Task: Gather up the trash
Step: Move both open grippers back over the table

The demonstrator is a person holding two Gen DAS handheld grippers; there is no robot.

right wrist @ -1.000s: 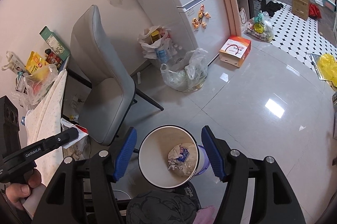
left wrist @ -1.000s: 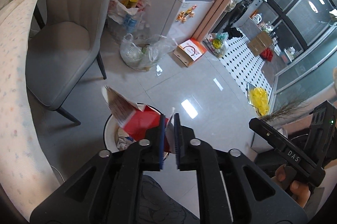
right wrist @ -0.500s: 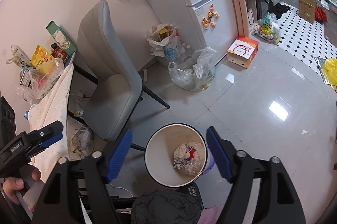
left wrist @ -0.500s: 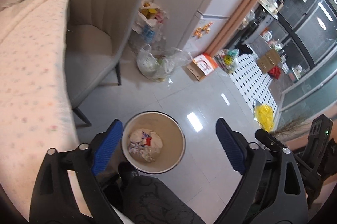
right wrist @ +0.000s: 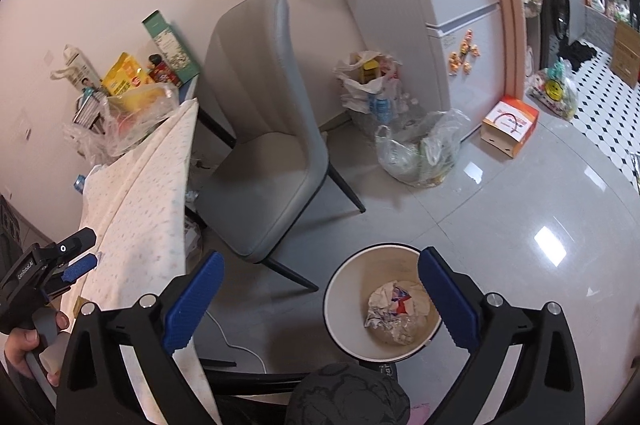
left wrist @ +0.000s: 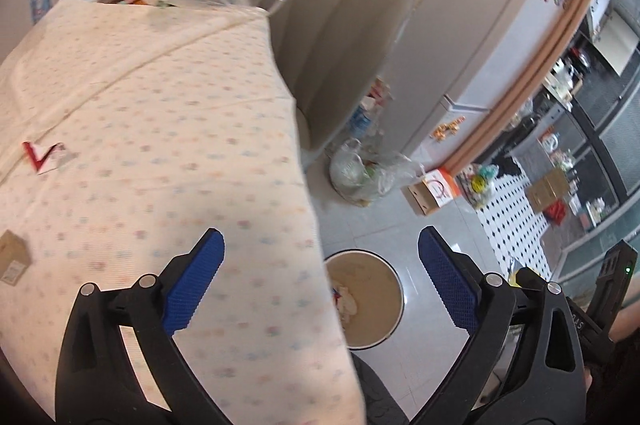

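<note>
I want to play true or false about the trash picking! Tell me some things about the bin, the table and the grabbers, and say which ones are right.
1. The trash bin has crumpled paper inside. True.
2. The left gripper is squeezing a red carton. False: nothing is between its blue pads, and its jaws are opening.
3. A red and white scrap lies on the tablecloth. True.
4. The bin stands on the grey chair. False: it stands on the floor beside the chair.
5. The right gripper holds nothing. True; its jaws are opening.
</note>
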